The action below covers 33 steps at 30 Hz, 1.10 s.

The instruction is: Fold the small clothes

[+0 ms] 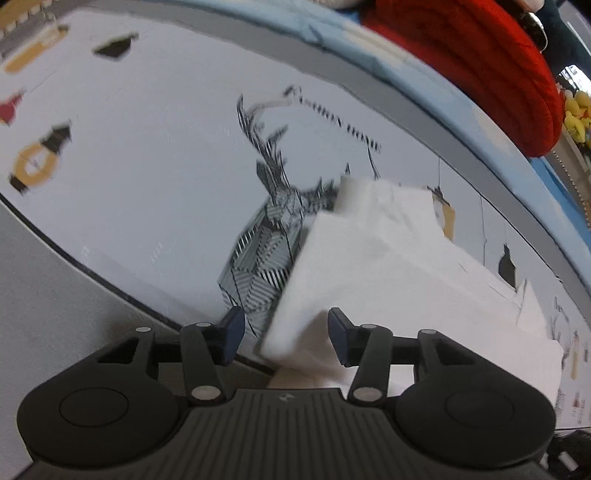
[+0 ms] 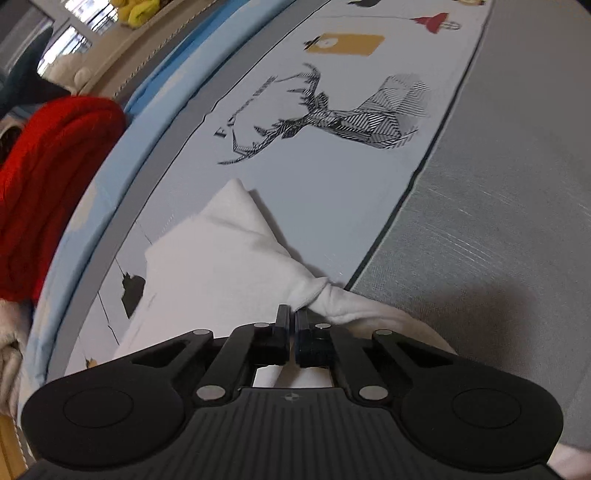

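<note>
A small white garment (image 1: 388, 254) lies partly folded on a pale printed cloth with a deer drawing (image 1: 269, 229). My left gripper (image 1: 286, 334) is open, its fingers either side of a corner of the white garment, which hangs between them. In the right wrist view my right gripper (image 2: 292, 325) is shut on a bunched edge of the white garment (image 2: 221, 266), near the cloth's dark border.
A red knitted item (image 1: 480, 62) lies on a light blue surface beyond the printed cloth; it also shows in the right wrist view (image 2: 48, 177). Grey tabletop (image 2: 498, 240) lies to the right of the cloth. Yellow soft toys (image 2: 136, 11) sit far back.
</note>
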Each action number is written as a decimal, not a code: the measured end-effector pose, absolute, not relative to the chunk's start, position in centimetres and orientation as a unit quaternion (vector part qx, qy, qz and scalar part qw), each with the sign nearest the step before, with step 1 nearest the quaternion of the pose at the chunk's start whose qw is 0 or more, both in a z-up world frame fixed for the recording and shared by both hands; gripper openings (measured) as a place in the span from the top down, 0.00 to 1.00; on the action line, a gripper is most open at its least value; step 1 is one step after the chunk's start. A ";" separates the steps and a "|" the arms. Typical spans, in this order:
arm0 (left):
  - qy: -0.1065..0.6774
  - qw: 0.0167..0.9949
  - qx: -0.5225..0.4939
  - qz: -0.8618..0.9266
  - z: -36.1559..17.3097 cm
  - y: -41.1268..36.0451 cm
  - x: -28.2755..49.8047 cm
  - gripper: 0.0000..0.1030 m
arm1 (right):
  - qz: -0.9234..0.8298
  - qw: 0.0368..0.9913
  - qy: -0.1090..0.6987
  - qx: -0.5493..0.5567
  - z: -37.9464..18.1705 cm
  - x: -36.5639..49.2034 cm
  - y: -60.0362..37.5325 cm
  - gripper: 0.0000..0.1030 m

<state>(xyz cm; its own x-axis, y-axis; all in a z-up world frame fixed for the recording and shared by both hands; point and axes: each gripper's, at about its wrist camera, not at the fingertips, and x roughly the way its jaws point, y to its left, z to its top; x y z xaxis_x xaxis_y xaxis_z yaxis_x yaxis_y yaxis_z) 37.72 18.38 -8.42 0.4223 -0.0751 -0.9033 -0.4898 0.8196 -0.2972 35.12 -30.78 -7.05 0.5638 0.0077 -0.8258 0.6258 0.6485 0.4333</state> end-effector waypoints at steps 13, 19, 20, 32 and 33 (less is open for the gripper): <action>0.505 0.813 -0.254 0.137 -6.5 18.1 36.0 0.94 | -0.235 0.820 0.408 0.325 -5.8 34.2 -30.2 0.74; 0.452 0.853 -0.230 0.126 -4.6 17.7 36.2 0.93 | -0.203 0.867 0.368 0.268 -4.2 34.3 -28.3 0.71; 0.458 0.853 -0.227 0.107 -4.9 17.3 36.5 0.88 | -0.189 0.871 0.368 0.265 -4.1 34.5 -28.3 0.71; 0.497 0.843 -0.205 0.036 -7.2 15.2 38.6 0.67 | -0.141 0.845 0.438 0.274 -6.6 36.8 -29.5 0.62; 0.508 0.837 -0.201 0.035 -7.8 15.1 38.7 0.67 | -0.136 0.849 0.436 0.267 -6.6 37.0 -29.5 0.61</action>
<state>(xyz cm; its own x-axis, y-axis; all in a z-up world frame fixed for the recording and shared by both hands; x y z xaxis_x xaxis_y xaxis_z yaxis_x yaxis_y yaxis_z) 38.71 15.05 -7.85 0.4818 -0.1448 -0.8642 -0.2633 0.9167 -0.3005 36.97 -29.46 -6.57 0.5834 0.0024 -0.8122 0.4630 0.8206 0.3350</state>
